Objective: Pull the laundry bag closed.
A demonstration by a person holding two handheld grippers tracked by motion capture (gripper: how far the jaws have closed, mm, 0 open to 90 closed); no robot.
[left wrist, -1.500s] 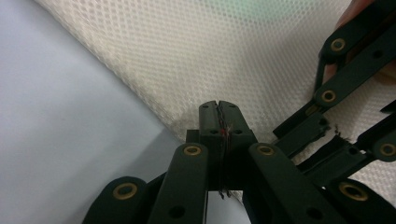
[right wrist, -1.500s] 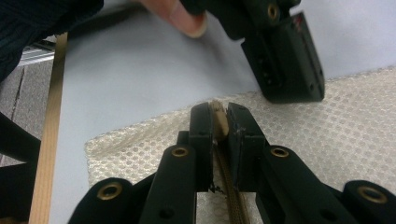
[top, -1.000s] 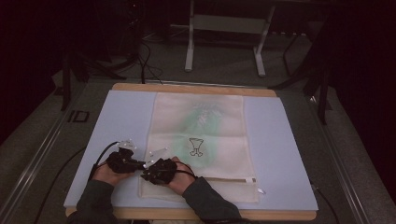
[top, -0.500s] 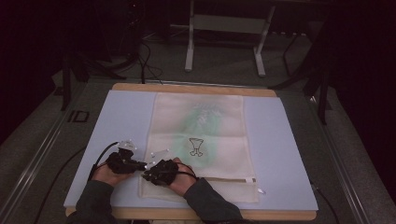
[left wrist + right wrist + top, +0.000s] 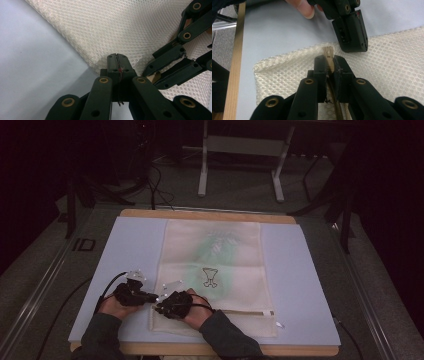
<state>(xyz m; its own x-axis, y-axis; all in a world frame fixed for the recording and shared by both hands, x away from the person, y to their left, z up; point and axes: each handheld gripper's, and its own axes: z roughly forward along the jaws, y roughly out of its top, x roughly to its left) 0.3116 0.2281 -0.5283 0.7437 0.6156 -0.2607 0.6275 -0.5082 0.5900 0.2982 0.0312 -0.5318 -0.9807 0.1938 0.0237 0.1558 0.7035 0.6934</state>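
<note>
Zip end of the mesh bag pinched between two claws at its near-left corner

The cream-white mesh laundry bag [image 5: 212, 270] lies flat on the pale blue surface [image 5: 305, 285], long axis running away from the person; its beige zipper [image 5: 240, 311] runs along the near end. At the bag's near-left corner the right claw [image 5: 329, 61] is clamped on the zipper's tan end tab [image 5: 328, 52], with the zip line trailing back under it. Just beside it, the left claw [image 5: 116, 62] is pressed together on the bag's mesh edge. A small brown goblet-like print [image 5: 210, 276] marks the bag's middle; no writing is legible.
</note>
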